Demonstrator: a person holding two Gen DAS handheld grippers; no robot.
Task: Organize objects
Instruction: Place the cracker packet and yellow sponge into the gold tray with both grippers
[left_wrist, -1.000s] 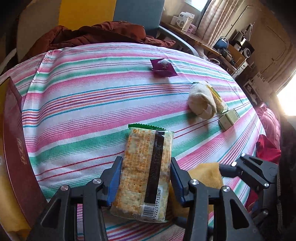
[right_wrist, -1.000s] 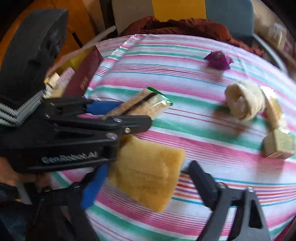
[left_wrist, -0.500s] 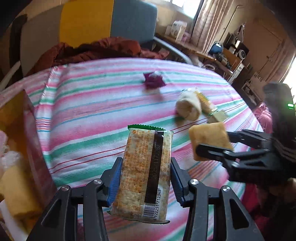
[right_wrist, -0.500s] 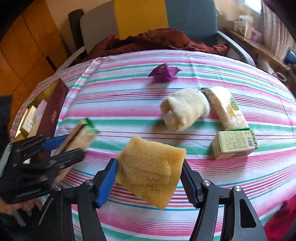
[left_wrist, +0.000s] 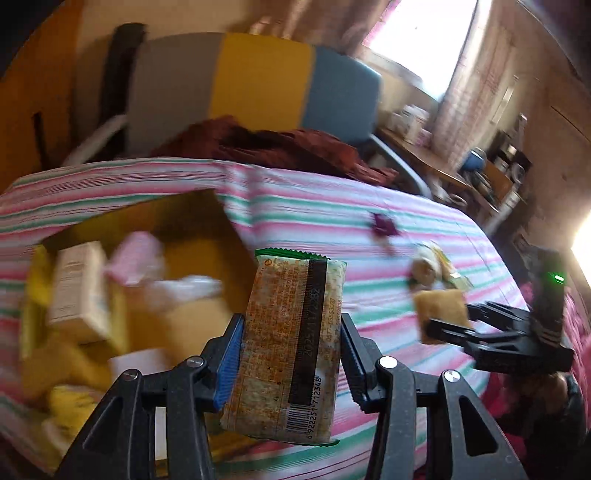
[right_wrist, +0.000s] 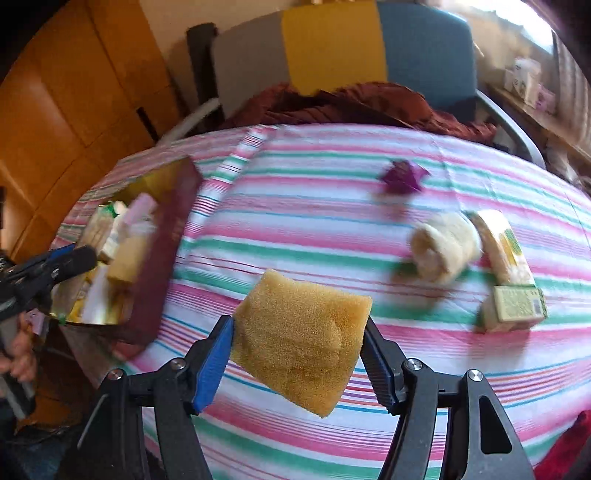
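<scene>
Both wrist views look steeply down over the striped tablecloth (right_wrist: 314, 206). Each shows the box (left_wrist: 207, 218) at nine o'clock; purple wrapper (right_wrist: 402, 177) at one o'clock.

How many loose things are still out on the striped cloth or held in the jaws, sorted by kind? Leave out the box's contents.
Cracker packet: 1
Yellow sponge: 1
Purple wrapper: 1
Rolled cream cloth: 1
Long yellow-green packet: 1
Small green carton: 1
Total: 6; the packet and sponge are held, the other four lie on the cloth.
</scene>
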